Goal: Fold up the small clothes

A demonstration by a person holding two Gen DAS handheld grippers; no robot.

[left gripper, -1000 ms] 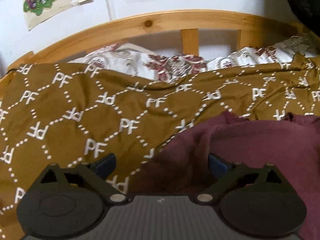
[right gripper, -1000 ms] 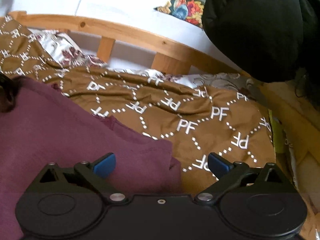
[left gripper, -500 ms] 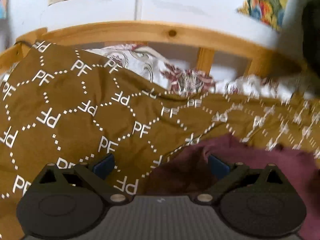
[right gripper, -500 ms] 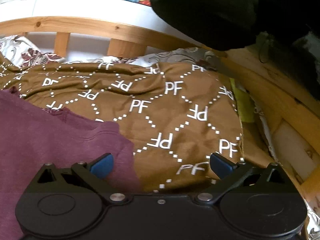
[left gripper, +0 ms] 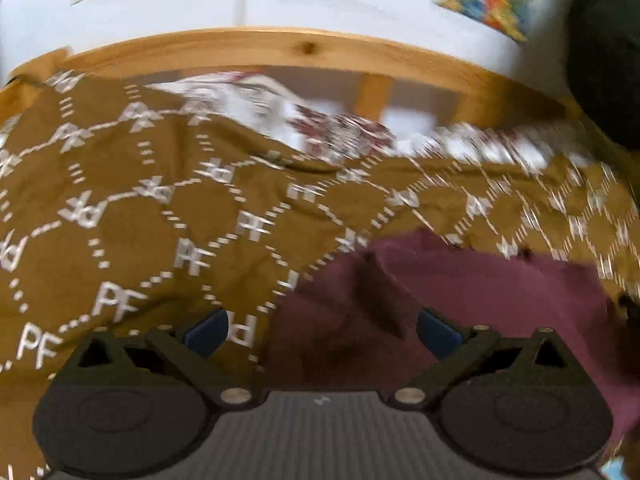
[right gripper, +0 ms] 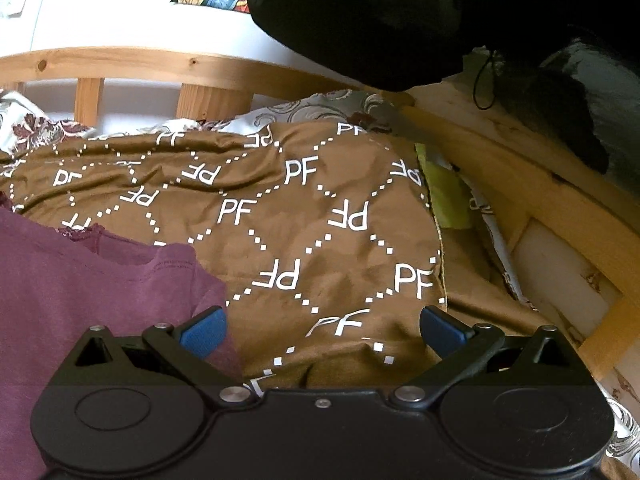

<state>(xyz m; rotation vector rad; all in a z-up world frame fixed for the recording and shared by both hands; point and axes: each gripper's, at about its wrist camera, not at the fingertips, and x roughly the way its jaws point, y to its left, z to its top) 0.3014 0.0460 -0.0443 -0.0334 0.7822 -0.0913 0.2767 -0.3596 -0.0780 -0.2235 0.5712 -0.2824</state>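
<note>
The maroon knit cotton garment (right gripper: pixel 80 280) lies spread and rumpled on the brown bedspread printed with white "PF" diamonds (right gripper: pixel 280 220), on the near side of the pale wooden bed rail (right gripper: pixel 160 64). No finished fold shows, so the folding seems barely begun. The left tongs (left gripper: pixel 322 326) gape empty over its soft creased edge; the right tongs (right gripper: pixel 322 326) gape empty beside its stitched hem.

Garment (right gripper: pixel 60 280): maroon knit cloth, matt.
Bedspread (right gripper: pixel 280 216): brown printed cloth, smooth.
Bed frame (left gripper: pixel 280 50): varnished knotty wood.
Gripper pads (right gripper: pixel 202 330): blue, matt.
</note>
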